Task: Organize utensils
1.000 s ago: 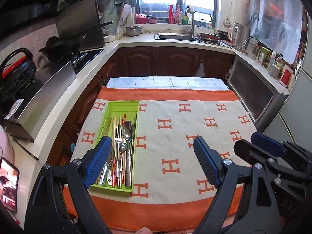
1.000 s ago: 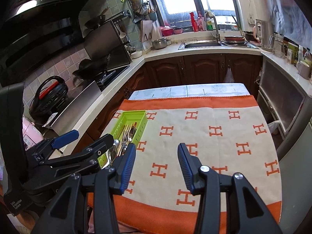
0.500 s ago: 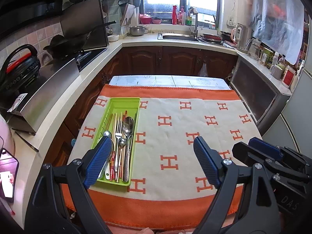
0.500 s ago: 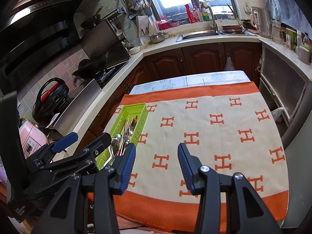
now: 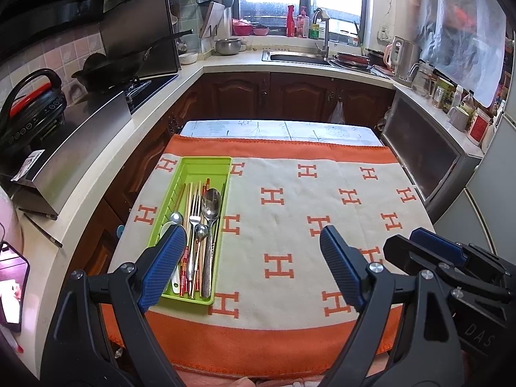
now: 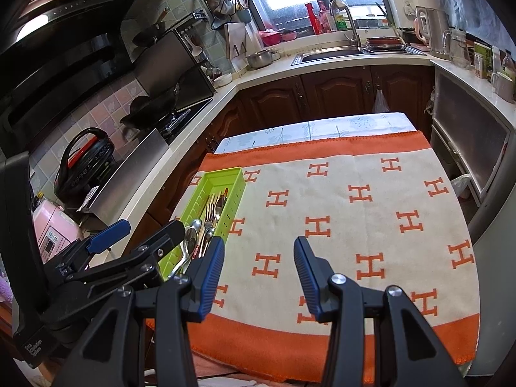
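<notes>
The left tongs point(image 5: 253, 267) stand open and hold nothing, above the near part of the desk point(image 5: 277, 127). The right tongs point(image 6: 258, 277) are also open and empty, beside them. The green tray point(image 5: 206, 164) lies on the left side of the orange and cream cloth point(image 5: 322, 193). Inside it the utensils point(image 5: 201, 225) lie together lengthwise: spoons, a fork and chopsticks. The rest of the cloth is bare.
</notes>
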### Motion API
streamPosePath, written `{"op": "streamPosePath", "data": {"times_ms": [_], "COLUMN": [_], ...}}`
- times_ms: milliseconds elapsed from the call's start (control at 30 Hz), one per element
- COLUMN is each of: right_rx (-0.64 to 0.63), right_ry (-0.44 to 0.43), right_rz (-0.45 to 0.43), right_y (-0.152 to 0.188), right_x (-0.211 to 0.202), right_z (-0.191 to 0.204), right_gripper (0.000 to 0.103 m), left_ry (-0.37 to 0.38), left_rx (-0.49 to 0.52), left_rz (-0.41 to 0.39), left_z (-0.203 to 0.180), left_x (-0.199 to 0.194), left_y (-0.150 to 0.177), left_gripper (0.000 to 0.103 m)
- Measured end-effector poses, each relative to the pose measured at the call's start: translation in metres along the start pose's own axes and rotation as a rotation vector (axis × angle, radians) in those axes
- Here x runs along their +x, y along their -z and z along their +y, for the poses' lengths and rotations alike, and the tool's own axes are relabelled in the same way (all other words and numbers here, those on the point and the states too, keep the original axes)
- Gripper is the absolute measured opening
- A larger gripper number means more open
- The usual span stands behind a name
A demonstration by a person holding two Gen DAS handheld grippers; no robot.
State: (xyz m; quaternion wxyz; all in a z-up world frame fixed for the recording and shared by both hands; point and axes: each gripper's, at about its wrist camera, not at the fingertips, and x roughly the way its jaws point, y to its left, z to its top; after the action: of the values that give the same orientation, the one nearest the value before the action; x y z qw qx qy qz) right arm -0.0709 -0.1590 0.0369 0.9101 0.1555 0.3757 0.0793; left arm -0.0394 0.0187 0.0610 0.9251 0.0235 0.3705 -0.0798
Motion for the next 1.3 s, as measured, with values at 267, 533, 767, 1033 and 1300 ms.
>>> {"op": "streamPosePath", "data": {"times_ms": [267, 533, 767, 1033, 1300], "right_rx": [0.001, 0.0, 0.003, 0.006, 0.008], "right_ry": [-0.001, -0.003, -0.005, -0.003, -0.002], "right_rz": [0.004, 0.012, 0.024, 0.03, 0.032], "right_y": [0.0, 0.001, 0.002, 0.004, 0.004], "right_x": [0.001, 0.004, 0.007, 0.007, 0.008], "right_z": [0.0, 0.001, 0.0, -0.002, -0.003], "right_gripper": [0.045, 0.045, 0.045, 0.045, 0.045], "left_ry": [-0.004, -0.005, -0.031, -0.038, -0.028], "left_rx": [0.0, -0.002, 0.014, 0.022, 0.016], "left_rz": [-0.002, 0.0, -0.018, -0.026, -0.008], "left_z": [0.002, 0.005, 0.005, 0.005, 0.004], "left_x": [0.002, 0.003, 0.002, 0.002, 0.006], "left_y": [0.0, 0.001, 0.004, 0.009, 0.01], "left_gripper": [0.084, 0.084, 0.084, 0.084, 0.084]}}
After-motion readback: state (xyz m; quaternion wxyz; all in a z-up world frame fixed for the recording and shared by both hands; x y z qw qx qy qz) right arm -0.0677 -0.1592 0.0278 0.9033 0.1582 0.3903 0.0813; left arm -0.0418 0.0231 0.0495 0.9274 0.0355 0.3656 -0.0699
